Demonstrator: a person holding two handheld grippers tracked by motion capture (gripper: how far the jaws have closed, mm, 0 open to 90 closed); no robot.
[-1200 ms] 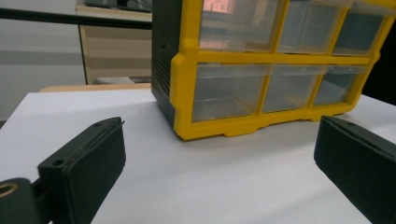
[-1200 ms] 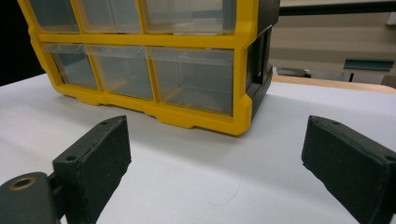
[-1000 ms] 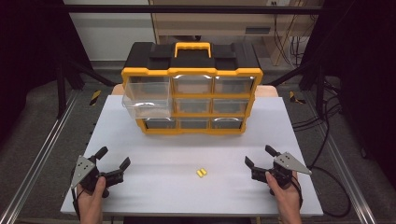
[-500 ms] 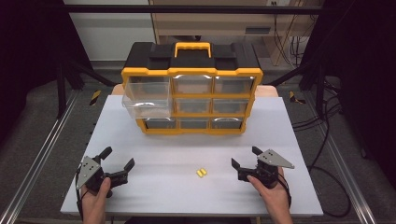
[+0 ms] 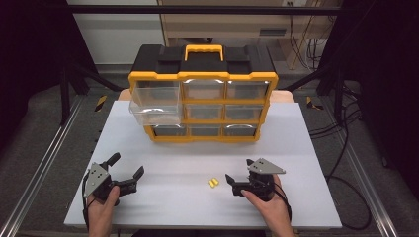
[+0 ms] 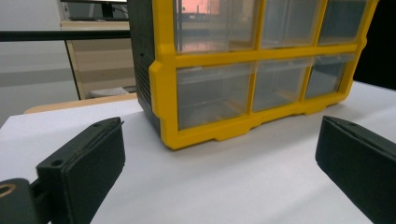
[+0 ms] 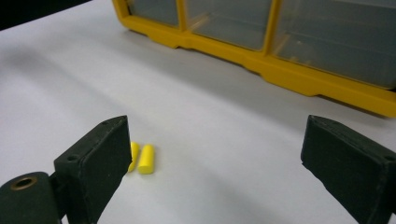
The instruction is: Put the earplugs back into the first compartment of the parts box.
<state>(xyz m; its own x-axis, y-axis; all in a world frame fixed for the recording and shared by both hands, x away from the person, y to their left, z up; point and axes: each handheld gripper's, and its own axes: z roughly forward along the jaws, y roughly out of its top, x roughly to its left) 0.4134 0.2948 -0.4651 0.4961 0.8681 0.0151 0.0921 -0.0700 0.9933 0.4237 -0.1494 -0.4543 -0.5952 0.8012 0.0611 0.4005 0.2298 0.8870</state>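
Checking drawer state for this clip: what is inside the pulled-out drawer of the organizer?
The pulled-out clear drawer looks empty through its walls, though its floor is partly glare-hidden. The two yellow pieces lie on the table, near the open right claw.

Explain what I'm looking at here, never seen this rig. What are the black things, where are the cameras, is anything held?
No robot arm: a person holds a two-jaw tool in each hand. The high view looks down on a white table from above, with the left gripper and right gripper near its front edge. The other two pictures come from cameras riding on those grippers, so the black blocks at the bottom are their own jaws. On the table stand a yellow and black drawer cabinet, one clear drawer pulled out, and two small yellow pieces side by side. Both grippers are open and hold nothing.
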